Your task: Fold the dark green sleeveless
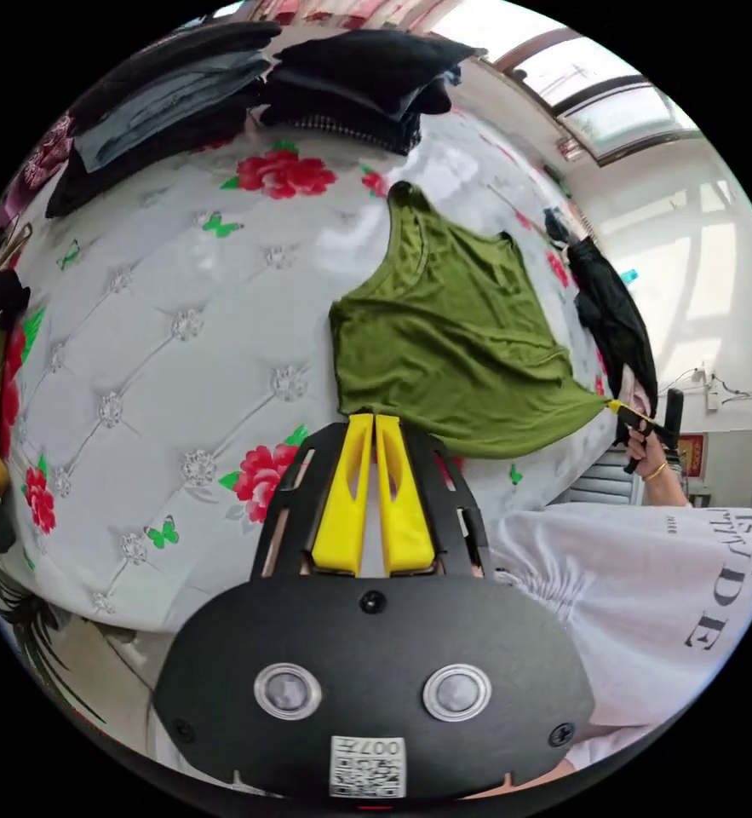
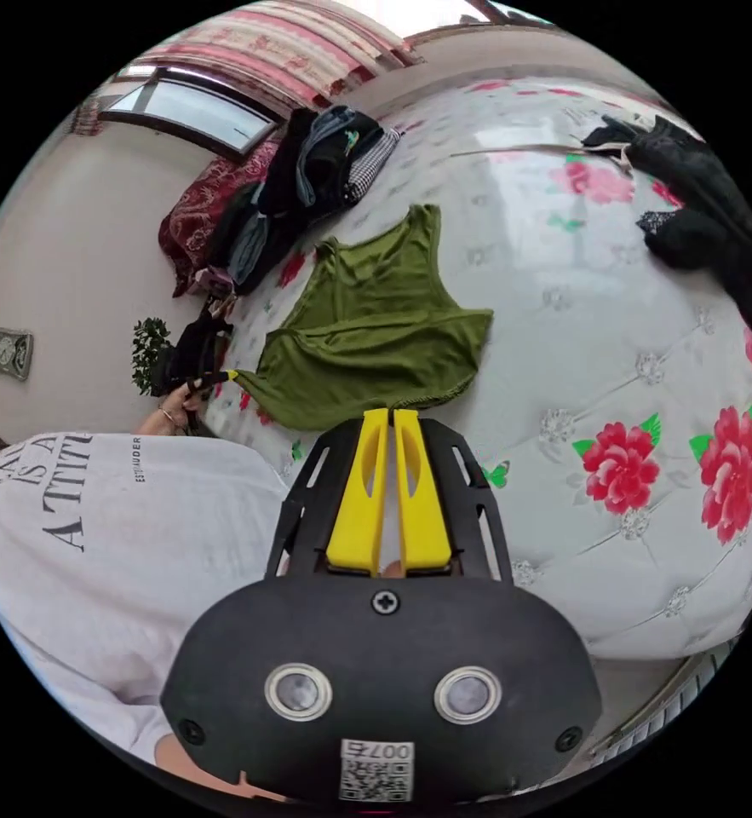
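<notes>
The dark green sleeveless top (image 1: 452, 341) (image 2: 376, 324) lies flat on the white quilted bed cover (image 1: 163, 341) (image 2: 580, 341), straps pointing away from me. In the left gripper view, my left gripper (image 1: 373, 417) has its yellow jaws pinched on one hem corner. The right gripper (image 1: 635, 416), held in a hand, pulls the other hem corner out to a point. In the right gripper view, my right gripper (image 2: 391, 413) is shut on the hem, and the left gripper (image 2: 218, 375) grips the stretched far corner. The hem is taut between them.
Stacks of dark folded clothes (image 1: 222, 77) (image 2: 316, 170) sit at the bed's far side. More black garments (image 1: 614, 315) (image 2: 699, 204) lie near one edge. A person in a white printed T-shirt (image 1: 648, 579) (image 2: 94, 528) stands at the bedside. A potted plant (image 2: 147, 349) is by the wall.
</notes>
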Motion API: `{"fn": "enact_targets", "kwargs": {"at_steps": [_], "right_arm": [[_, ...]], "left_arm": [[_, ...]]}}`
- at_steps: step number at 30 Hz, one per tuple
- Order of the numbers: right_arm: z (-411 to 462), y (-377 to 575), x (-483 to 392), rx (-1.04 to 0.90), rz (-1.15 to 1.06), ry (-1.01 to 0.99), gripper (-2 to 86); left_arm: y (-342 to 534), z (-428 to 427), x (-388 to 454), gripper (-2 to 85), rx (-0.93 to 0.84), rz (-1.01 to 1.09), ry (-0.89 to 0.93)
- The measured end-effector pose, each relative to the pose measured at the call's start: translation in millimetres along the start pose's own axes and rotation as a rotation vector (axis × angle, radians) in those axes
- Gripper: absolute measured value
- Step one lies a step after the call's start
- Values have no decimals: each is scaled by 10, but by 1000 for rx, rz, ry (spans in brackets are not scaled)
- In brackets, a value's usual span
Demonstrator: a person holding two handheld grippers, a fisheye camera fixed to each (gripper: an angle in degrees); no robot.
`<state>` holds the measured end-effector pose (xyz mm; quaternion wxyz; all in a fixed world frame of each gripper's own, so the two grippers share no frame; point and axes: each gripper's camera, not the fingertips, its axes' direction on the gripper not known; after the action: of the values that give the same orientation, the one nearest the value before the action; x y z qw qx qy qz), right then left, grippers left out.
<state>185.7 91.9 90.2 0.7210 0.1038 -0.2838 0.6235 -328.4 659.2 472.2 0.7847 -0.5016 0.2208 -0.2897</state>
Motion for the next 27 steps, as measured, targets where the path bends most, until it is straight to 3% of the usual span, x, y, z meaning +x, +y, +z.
{"fn": "enact_targets", "kwargs": {"at_steps": [2, 7, 15, 22, 27], "right_arm": [[-420, -38, -123, 86, -43, -28, -2], [-1402, 149, -580, 235, -167, -58, -2], [-2120, 781, -829, 250, -179, -135, -3], [-2034, 59, -630, 171, -116, -116, -3], [-2623, -543, -982, 334, -186, -70, -3]], "left_arm": [[-64, -535, 80, -10, 133, 32, 79], [170, -1439, 425, -10, 265, 158, 107], [642, -1594, 434, -10, 210, 168, 138], [-358, -1334, 153, -10, 224, 34, 319], [-837, -2000, 386, -10, 399, 69, 362]]}}
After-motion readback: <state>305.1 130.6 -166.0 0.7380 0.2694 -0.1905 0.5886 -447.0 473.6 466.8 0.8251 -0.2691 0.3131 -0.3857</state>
